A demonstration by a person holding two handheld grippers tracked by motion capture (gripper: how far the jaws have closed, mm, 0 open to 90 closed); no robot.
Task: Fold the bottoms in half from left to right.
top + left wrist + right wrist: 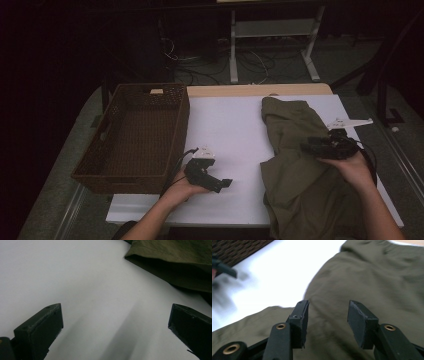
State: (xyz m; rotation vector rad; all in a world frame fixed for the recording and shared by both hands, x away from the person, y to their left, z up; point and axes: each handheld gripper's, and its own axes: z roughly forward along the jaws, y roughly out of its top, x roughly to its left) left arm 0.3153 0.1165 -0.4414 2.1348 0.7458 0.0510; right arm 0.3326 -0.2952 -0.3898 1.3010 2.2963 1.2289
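The right gripper [306, 146] hung part-spread, empty, over the garment [295, 175]; the left gripper [226, 184] lay spread wide near the basket [131, 177].

Dim, dark-edged high view; bright white table [230, 130]; motion blur and soft shadows in both gripper views.

One olive garment [295, 165], one wicker basket [135, 175], two grippers: left gripper [224, 184], right gripper [306, 146].
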